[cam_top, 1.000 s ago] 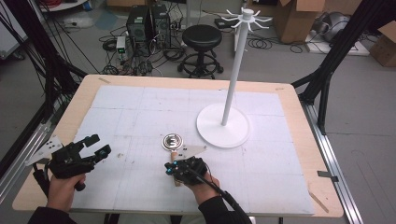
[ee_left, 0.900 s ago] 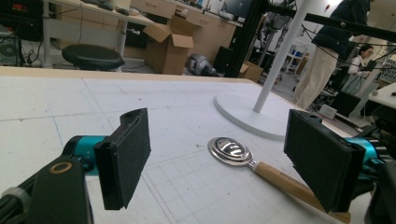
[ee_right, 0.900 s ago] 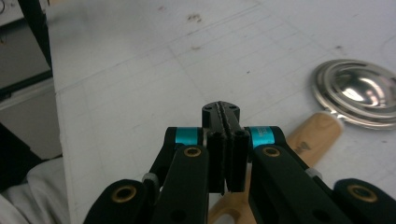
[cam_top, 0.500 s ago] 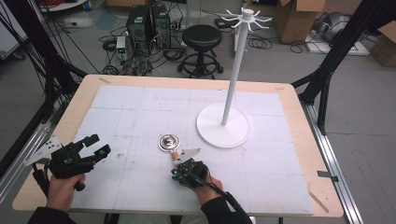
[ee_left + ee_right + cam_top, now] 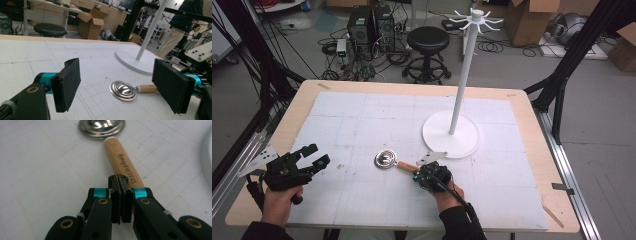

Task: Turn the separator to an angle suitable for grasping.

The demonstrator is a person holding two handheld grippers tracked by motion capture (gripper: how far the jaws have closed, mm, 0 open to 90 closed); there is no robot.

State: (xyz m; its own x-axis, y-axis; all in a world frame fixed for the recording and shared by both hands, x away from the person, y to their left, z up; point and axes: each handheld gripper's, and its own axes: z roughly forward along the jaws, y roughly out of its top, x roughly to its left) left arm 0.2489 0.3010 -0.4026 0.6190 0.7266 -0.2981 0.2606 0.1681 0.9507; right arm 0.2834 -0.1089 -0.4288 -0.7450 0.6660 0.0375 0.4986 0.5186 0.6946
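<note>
Flat on the table, shiny ridged metal disc (image 5: 122, 90) with printed wooden handle (image 5: 124, 166).

- Your left hand (image 5: 279, 197) holds the left gripper (image 5: 314, 156) low at the near left, jaws spread wide apart, pads (image 5: 68, 83) facing each other across an empty gap.
- Your right hand (image 5: 447, 195) holds the right gripper (image 5: 421, 172) near the middle, pointed forward and left.
- Its jaws are pressed together, pads (image 5: 117, 202) touching.
- Both forearms come in from the near edge in dark sleeves.
</note>
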